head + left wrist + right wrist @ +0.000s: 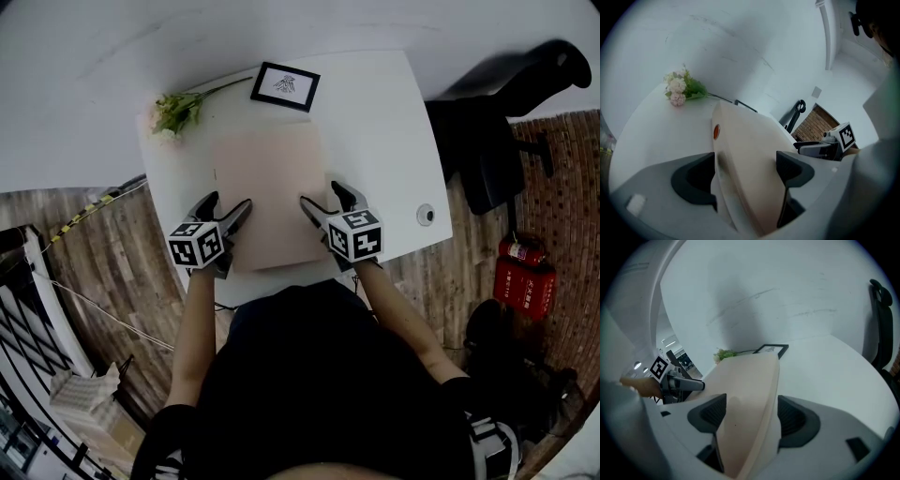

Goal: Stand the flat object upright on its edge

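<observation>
your left gripper (230, 203) and right gripper (321, 195) slant down at the board's (267, 178) side edges, jaws spread wide with an edge between each pair. the board lies flat on the table (375, 122).

The head view looks steeply down on the beige board (267, 178). The left gripper view and right gripper view sit close at its opposite edges, both facing the flowers (679, 89) beyond it.

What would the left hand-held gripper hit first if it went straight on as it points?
The beige board; its edge lies between the open jaws of the left hand-held gripper, depth unclear.
</observation>
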Demonstrator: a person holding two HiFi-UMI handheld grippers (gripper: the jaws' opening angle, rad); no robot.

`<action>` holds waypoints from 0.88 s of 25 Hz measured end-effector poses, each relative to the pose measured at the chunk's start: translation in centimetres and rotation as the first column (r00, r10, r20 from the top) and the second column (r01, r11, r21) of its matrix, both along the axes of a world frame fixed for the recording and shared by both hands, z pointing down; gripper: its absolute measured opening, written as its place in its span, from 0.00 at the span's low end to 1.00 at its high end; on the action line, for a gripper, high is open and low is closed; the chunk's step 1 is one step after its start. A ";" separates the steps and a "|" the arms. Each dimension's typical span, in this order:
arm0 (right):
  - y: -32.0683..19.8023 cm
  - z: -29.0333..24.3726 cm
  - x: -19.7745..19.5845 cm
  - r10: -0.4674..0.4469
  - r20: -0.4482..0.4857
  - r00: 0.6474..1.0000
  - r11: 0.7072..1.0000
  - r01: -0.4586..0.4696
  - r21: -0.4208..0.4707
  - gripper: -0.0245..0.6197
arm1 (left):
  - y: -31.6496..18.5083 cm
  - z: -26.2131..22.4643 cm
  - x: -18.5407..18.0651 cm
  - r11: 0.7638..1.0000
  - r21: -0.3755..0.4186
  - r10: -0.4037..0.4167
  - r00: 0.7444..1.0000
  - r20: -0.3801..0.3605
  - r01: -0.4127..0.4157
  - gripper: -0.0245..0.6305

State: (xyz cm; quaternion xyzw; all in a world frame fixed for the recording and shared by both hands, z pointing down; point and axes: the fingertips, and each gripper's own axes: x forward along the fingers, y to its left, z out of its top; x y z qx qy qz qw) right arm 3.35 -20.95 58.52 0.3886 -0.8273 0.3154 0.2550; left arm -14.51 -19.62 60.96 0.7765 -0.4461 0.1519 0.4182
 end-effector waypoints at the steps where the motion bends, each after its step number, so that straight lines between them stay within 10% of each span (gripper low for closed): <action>1: 0.1 0.2 0.0 0.000 0.007 1.000 1.000 0.000 -0.013 0.52 | 0.2 0.0 0.0 1.000 -0.013 -0.009 1.000 -0.010 0.009 0.64; 22: 0.8 1.9 -0.9 0.031 0.149 0.988 0.978 0.000 -0.208 0.53 | 2.7 1.1 0.9 0.976 -0.216 -0.052 0.981 -0.188 0.010 0.66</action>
